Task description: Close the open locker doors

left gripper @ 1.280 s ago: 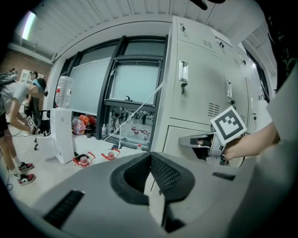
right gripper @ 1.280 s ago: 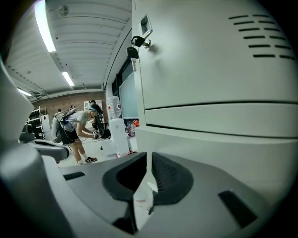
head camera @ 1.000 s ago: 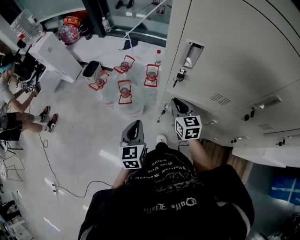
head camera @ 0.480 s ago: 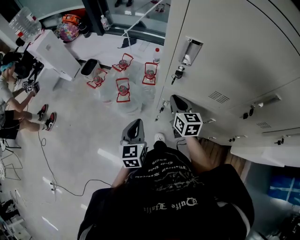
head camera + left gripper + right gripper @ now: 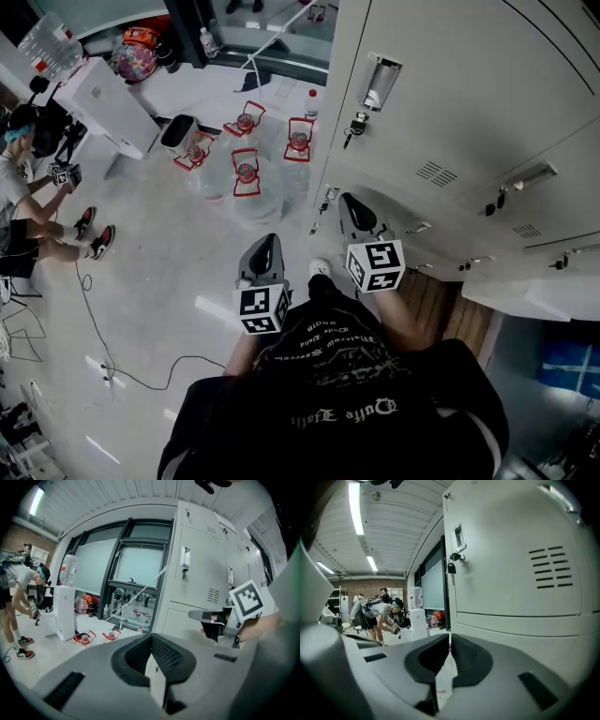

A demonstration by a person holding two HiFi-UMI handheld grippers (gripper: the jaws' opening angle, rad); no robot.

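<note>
A row of pale grey lockers (image 5: pixel 450 112) fills the right of the head view. The nearest door has a recessed handle (image 5: pixel 379 82) and a key (image 5: pixel 356 127) hanging in its lock. Low at the right, a pale door panel (image 5: pixel 525 298) seems to stand out from the row. My right gripper (image 5: pixel 357 214) hovers close to the locker face; its jaws have just been closing and are shut with nothing between them (image 5: pixel 449 639). My left gripper (image 5: pixel 263 251) is over the floor, also shut and empty (image 5: pixel 151 637).
Several water jugs with red handles (image 5: pixel 246 173) stand on the floor by the locker corner, next to a dark bin (image 5: pixel 178 136). A white dispenser (image 5: pixel 112 103) is at the upper left. A person (image 5: pixel 23 187) sits at the left edge. A cable (image 5: pixel 103 328) trails across the floor.
The right gripper has lifted a little and come slightly back from the locker face. The left gripper has drifted a little to the left.
</note>
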